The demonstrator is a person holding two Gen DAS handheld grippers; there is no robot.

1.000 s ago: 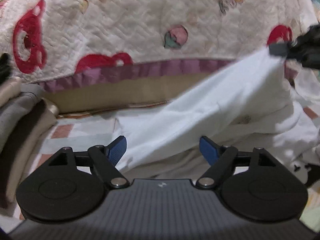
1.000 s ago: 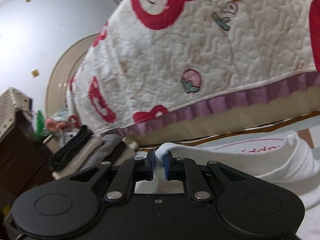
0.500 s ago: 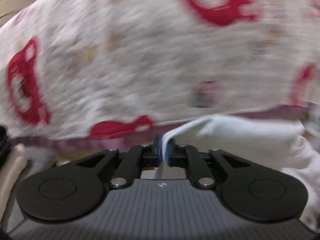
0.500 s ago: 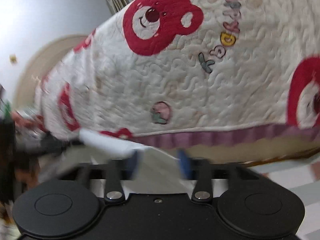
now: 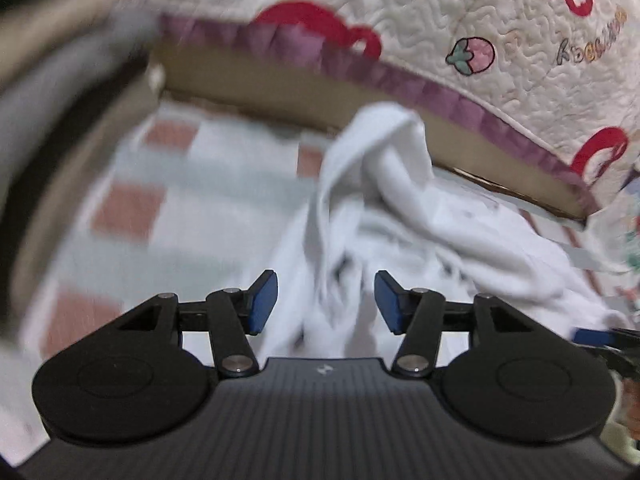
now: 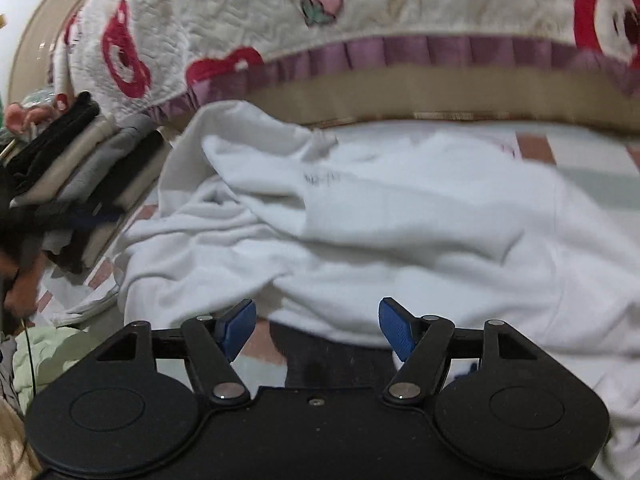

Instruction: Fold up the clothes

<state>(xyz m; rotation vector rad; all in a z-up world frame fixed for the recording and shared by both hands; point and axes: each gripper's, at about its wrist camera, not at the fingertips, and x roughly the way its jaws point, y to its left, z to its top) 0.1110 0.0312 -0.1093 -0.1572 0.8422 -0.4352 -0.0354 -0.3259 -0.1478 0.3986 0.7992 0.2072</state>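
A white garment (image 6: 384,216) lies crumpled on the checked bed sheet (image 5: 168,208), bunched into loose folds. In the left wrist view the same white garment (image 5: 384,216) rises in a hump just ahead of my left gripper (image 5: 325,301), which is open with cloth lying between but not gripped by its blue pads. My right gripper (image 6: 317,325) is open too, hovering over the garment's near edge. The tip of the right gripper (image 5: 592,336) shows at the right edge of the left wrist view.
A quilt (image 6: 360,12) with red bears and a purple frill hangs behind the sheet. A stack of folded clothes (image 6: 76,160) in black, beige and grey sits at the left. A pale green cloth (image 6: 48,356) lies at the lower left.
Both grippers have opened and let go of the white garment, which dropped from being held up and now lies bunched on the sheet. Both cameras tilted down toward it.
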